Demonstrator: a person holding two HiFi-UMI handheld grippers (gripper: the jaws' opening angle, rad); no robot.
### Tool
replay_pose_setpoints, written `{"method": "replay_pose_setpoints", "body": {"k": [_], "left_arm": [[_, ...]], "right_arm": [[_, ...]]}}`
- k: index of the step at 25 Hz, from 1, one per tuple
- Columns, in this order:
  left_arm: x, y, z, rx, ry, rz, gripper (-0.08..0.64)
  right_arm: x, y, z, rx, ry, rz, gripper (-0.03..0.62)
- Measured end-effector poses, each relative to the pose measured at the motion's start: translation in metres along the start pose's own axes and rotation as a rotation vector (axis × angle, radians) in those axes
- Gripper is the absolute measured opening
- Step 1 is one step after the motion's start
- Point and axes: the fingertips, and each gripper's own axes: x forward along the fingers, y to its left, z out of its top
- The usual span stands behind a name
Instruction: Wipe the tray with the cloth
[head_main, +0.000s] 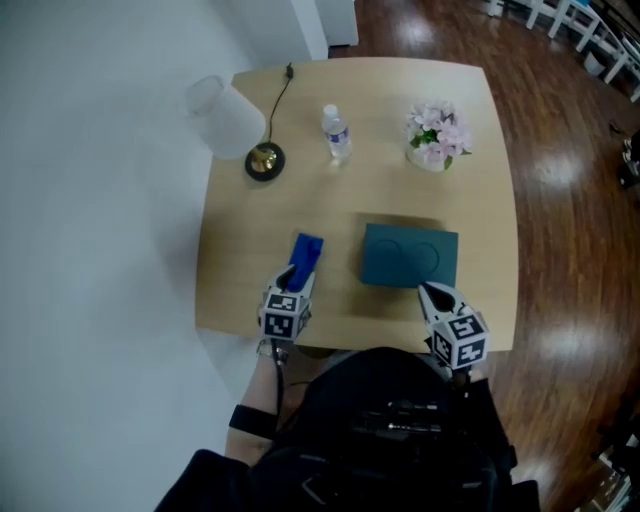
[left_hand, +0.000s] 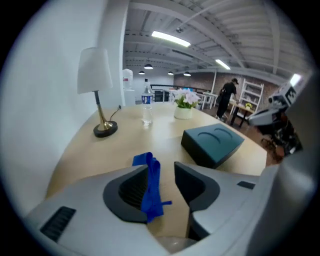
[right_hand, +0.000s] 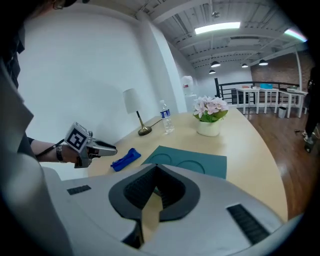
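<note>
The cloth (head_main: 305, 252), a crumpled strip of blue, lies on the table (head_main: 240, 285) just left of the tray (head_main: 410, 256), apart from it, with bare wood between. The left gripper (head_main: 296, 275) comes at the cloth from the near edge. In the left gripper view its jaws are spread, and the near end of the cloth (left_hand: 151, 187) sits in the gap between them. The cloth leans on the left pad, while the right pad stands clear of it, so nothing pinches it.

The right gripper (head_main: 432, 293) is at the near right corner of the tray in the head view. Whether it touches the tray I cannot tell. In the right gripper view its jaws are pressed together at the tips (right_hand: 156, 166) with nothing between them, and the tray (right_hand: 187, 160) lies just ahead of them. That view also shows the left gripper (right_hand: 111, 148) with its tip at the cloth (right_hand: 125, 159).

The tray is dark teal and lies flat near the front edge of the table, with two shallow round hollows in its top. At the far side a white pot holds pink and white flowers (head_main: 437, 133). A clear water bottle (head_main: 338, 135) stands upright near the middle of the far edge, and a lamp (head_main: 240, 125) with a white shade is at the far left corner.
</note>
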Motion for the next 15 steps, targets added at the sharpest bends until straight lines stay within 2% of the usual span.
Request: {"method": "replay_pose_setpoints", "body": {"k": [4, 5, 7, 9, 11, 15], "left_arm": [[0.051, 0.017, -0.022, 0.13, 0.131, 0.012, 0.333], [0.062, 0.021, -0.028, 0.149, 0.164, 0.014, 0.336], [0.079, 0.027, -0.04, 0.15, 0.208, 0.012, 0.334], [0.087, 0.034, -0.047, 0.119, 0.227, 0.018, 0.288], [0.088, 0.04, -0.047, 0.091, 0.222, 0.041, 0.221], [0.088, 0.048, -0.048, 0.068, 0.199, 0.088, 0.151]], "right_arm": [[-0.009, -0.019, 0.002, 0.018, -0.015, -0.03, 0.009], [-0.013, -0.022, 0.002, 0.023, -0.019, -0.037, 0.009], [-0.021, -0.028, 0.002, 0.035, -0.029, -0.056, 0.009], [-0.029, -0.035, 0.003, 0.048, -0.036, -0.079, 0.009], [-0.038, -0.042, 0.003, 0.065, -0.041, -0.099, 0.009], [-0.049, -0.057, -0.001, 0.113, -0.058, -0.138, 0.009]]}}
